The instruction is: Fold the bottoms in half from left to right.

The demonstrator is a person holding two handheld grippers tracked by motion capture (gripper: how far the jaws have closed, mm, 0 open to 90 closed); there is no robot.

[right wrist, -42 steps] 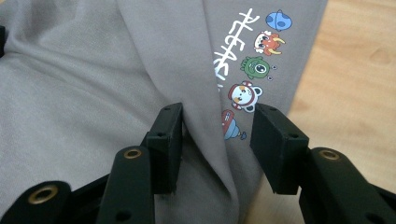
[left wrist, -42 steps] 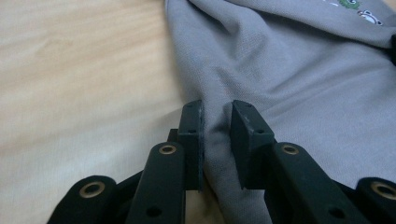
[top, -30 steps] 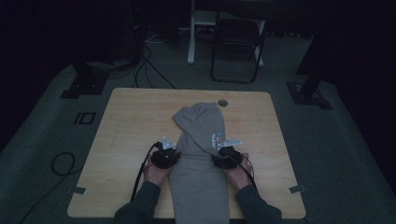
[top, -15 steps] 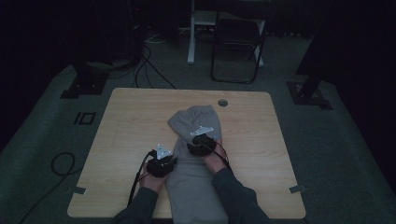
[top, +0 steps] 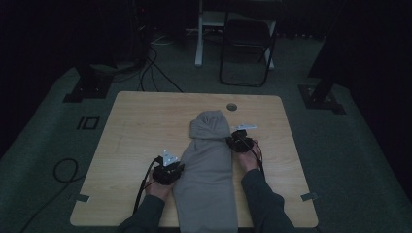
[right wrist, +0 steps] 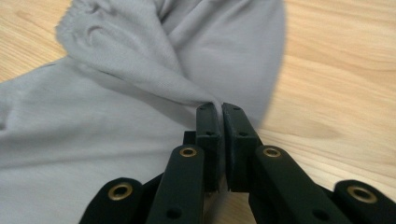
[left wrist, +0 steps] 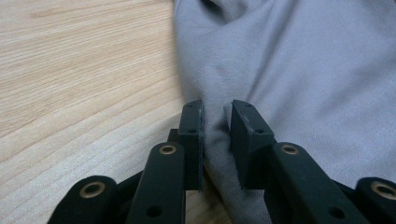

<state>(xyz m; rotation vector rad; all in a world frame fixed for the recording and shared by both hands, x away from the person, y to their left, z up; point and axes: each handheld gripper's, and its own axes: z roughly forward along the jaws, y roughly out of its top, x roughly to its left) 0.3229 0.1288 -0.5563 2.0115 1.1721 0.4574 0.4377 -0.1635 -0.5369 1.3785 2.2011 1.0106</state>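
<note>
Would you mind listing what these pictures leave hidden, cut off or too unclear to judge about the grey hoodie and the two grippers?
- Grey hoodie: the high view's bottom edge cuts off its lower part.
- Its sleeves: folded out of sight in the high view.
- Left gripper: cloth fills the gap between its jaws, so its grip is uncertain.
- Right gripper: too small and dim in the high view.
- Table hole: contents too small.

I see grey hoodie [top: 206,170]: soft matt knit cloth, fine weave. Table [top: 141,126] under hoodie: pale wood, smooth, visible grain. Left gripper [left wrist: 217,128] and right gripper [right wrist: 222,123]: black matt plastic, brass-coloured rivets.
</note>
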